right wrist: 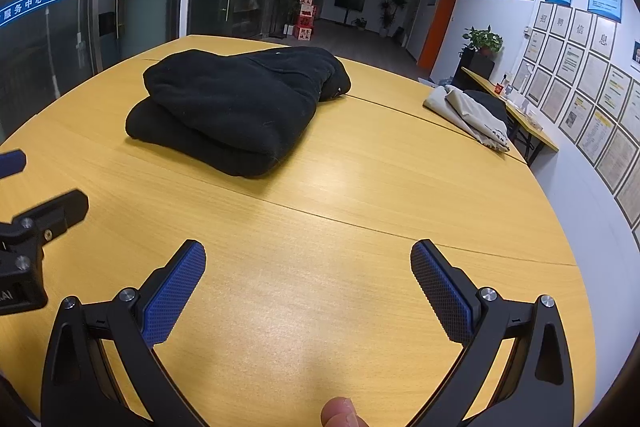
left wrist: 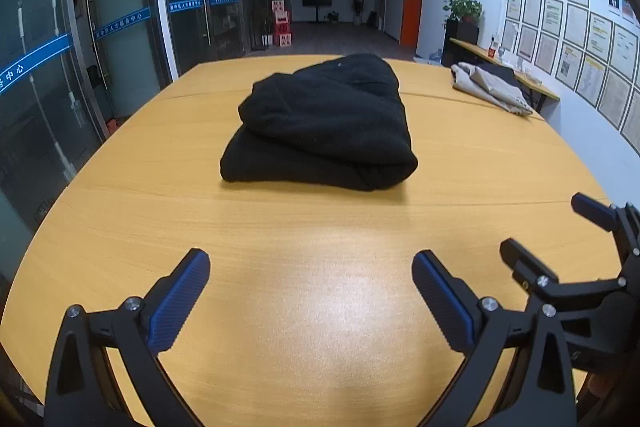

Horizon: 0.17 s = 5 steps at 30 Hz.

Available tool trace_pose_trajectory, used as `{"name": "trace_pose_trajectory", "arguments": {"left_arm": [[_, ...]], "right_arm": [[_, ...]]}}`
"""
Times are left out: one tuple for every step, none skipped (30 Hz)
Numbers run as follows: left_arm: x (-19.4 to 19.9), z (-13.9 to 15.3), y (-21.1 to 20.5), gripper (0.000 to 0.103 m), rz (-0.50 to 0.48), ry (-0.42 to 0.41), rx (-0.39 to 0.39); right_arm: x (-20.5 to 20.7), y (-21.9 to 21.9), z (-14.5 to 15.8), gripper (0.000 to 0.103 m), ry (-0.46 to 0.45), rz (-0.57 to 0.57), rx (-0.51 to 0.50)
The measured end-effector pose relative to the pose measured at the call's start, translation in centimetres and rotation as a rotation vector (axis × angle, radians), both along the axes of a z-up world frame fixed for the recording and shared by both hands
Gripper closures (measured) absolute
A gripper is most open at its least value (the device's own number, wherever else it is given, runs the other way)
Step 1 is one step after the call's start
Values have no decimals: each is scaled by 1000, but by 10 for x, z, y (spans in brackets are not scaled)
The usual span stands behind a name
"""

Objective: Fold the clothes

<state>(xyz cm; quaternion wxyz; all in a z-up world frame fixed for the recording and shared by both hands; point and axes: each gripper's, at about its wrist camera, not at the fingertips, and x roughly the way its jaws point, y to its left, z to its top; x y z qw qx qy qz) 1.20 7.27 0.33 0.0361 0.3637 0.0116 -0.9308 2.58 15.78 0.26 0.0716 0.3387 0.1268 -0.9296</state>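
Note:
A black garment (left wrist: 324, 123) lies folded in a thick stack on the yellow wooden table (left wrist: 312, 227); it also shows in the right wrist view (right wrist: 236, 103). My left gripper (left wrist: 310, 267) is open and empty, over bare table in front of the garment. My right gripper (right wrist: 308, 259) is open and empty, in front of and to the right of the garment. The right gripper shows at the right edge of the left wrist view (left wrist: 556, 231), and the left gripper at the left edge of the right wrist view (right wrist: 44, 183).
A grey and dark pile of clothes (left wrist: 492, 85) lies at the table's far right corner, also in the right wrist view (right wrist: 472, 113). Glass doors (left wrist: 100, 39) stand to the left, a poster wall (left wrist: 580, 39) to the right. A fingertip (right wrist: 340, 413) shows at the bottom.

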Motion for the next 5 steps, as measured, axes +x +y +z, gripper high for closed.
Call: {"name": "trace_pose_trajectory", "arguments": {"left_arm": [[0,1,-1,0,5,0,0],[-1,2,-1,0,9,1,-1],[-1,2,-1,0,11,2,-2],[0,3,-2,0,14,4,-3],[0,3,-3,0,18,5,-5]], "right_arm": [[0,0,0,0,0,0,0],[0,0,0,0,0,-1,0],[0,1,0,0,-1,-1,-1],[-1,1,0,0,-1,-1,-1],[-1,1,0,0,-1,0,0]]}}
